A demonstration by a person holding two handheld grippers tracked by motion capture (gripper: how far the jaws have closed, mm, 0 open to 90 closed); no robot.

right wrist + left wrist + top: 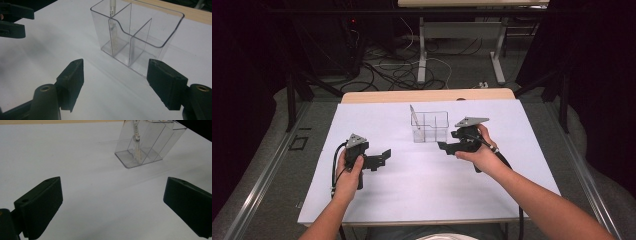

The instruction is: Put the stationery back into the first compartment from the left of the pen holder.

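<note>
A clear plastic organizer [439, 121] with several compartments stands upright at the back centre of the white table cover [422, 185]. A slim white pen [413, 117] leans in its left compartment. My left gripper [383, 156] hovers left of and nearer than the organizer, open and empty. In the left gripper view the organizer [160, 142] and pen [136, 142] sit beyond the wide jaws of the left gripper [112, 205]. My right gripper [443, 146] is just in front of the organizer, open and empty. In the right gripper view the organizer [160, 32] and pen [112, 10] stand close ahead of the right gripper [115, 80].
The table's wooden back edge [427, 95] runs behind the white cover. Beyond it lie floor cables [397, 72] and another table's legs [422, 55]. The left gripper [13, 18] appears at the top left of the right gripper view.
</note>
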